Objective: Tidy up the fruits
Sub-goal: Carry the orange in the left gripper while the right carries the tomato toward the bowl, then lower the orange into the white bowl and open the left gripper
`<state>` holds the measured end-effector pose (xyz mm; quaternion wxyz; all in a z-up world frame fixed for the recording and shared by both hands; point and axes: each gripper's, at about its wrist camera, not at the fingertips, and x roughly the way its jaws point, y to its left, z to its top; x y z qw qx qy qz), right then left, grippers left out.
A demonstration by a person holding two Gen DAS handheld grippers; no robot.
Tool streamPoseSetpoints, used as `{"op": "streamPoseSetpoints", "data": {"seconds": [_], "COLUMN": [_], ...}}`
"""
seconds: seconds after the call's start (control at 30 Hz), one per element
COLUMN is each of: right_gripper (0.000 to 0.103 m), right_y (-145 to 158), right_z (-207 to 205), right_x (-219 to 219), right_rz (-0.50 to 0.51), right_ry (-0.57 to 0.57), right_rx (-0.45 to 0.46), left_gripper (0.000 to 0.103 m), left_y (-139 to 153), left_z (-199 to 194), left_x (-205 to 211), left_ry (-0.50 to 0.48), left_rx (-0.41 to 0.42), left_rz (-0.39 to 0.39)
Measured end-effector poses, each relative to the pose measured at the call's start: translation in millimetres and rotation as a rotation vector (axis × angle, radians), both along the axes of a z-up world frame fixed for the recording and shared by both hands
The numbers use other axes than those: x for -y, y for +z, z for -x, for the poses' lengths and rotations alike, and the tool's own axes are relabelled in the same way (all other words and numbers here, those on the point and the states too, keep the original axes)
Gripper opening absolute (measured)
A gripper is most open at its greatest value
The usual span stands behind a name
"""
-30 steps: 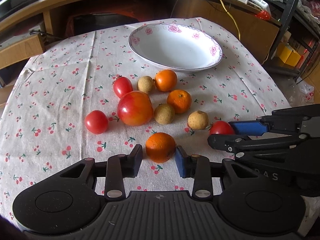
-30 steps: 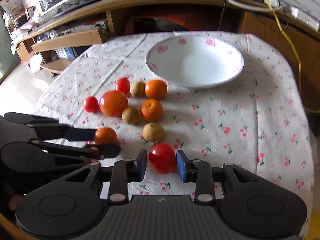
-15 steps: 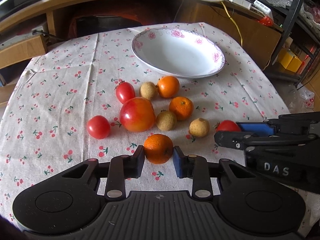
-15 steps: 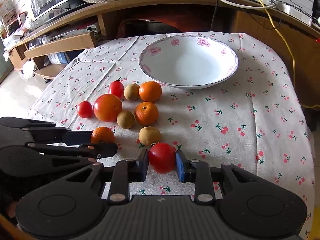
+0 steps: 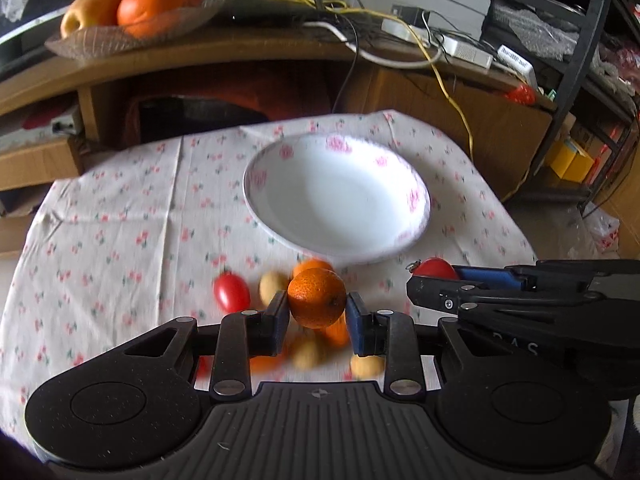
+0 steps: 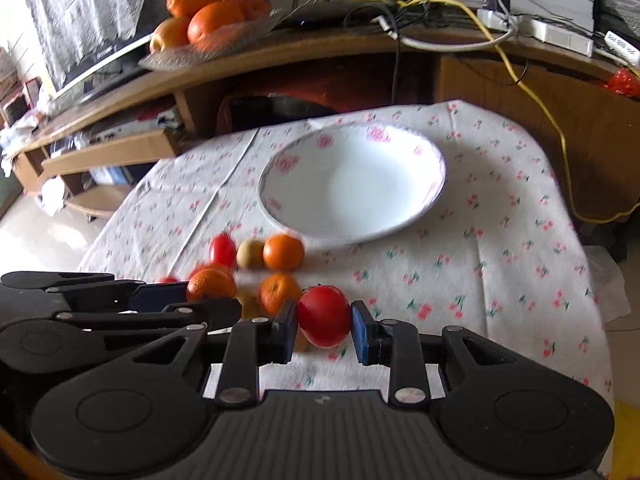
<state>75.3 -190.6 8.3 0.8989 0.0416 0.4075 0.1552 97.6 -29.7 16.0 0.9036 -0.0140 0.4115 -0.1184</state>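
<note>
Both grippers carry fruit above the counter (image 5: 120,216) — left gripper (image 5: 317,312) fingers clamp a mandarin (image 5: 316,298), right gripper (image 6: 324,322) fingers a tomato (image 6: 323,315) — likely bound for the empty bowl (image 6: 400,148) near the far edge.

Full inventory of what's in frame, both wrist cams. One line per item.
bowl: 1, white with pink flowers, far end of the tablecloth, nothing in it
held mandarin: 1, orange, in the left gripper
held tomato: 1, red, in the right gripper
loose fruit: orange, tan and red pieces, blurred, count unclear, on the cloth before the bowl
tablecloth: 1, white, cherry print
fruit dish: 1, on the wooden shelf behind
left gripper: shut
right gripper: shut
</note>
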Motion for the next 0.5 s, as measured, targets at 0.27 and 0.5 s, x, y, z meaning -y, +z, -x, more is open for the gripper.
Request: {"op": "streamPoseSetpoints", "data": {"seconds": [0.27,0.5], "right_gripper": [0.029,0.029], "right_y": [3,-8], "right_z": [-39,-70], "right_x": [7,11], "right_rz": [-0.006,-0.005], "right_ry": [-0.041,-0.065], "right_rx": [0.017,0.008], "left_gripper": [0.038,0.038], "left_y": [-4,-13], "left_z": [-38,-61], "left_x": [10,11], "left_ry": [-0.007,-0.01], "left_rx": [0.013,0.009], "left_rz": [-0.016,-0.021]}}
